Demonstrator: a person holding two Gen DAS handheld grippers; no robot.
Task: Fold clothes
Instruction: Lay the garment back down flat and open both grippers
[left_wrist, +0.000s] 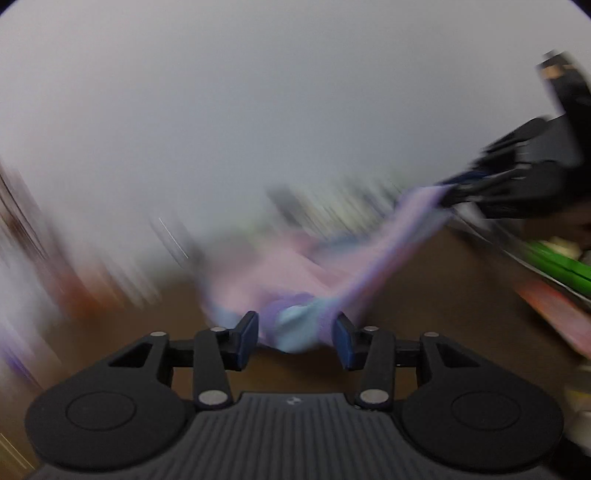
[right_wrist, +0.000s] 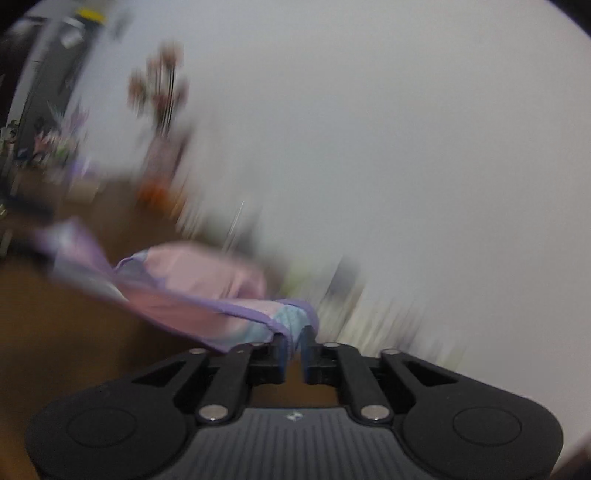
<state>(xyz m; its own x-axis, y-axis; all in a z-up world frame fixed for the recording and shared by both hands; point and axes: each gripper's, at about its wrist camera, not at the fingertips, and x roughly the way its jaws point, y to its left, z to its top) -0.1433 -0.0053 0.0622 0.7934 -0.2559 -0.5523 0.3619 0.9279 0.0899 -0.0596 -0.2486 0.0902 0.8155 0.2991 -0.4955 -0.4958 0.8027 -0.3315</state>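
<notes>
Pink and lilac cloth, a garment (left_wrist: 295, 280) with a pale blue patch, is seen bunched between the spread fingers of the left hand-held gripper (left_wrist: 298, 338); whether any of it is pinched cannot be told. A corner is clamped between the nearly closed fingers of the right hand-held gripper (right_wrist: 293, 349), from which the fabric is stretched back to the heap on the brown tabletop (left_wrist: 424, 295). Everything beyond is smeared by motion blur; a green object (left_wrist: 554, 267) at the tabletop's right edge is cut off.
</notes>
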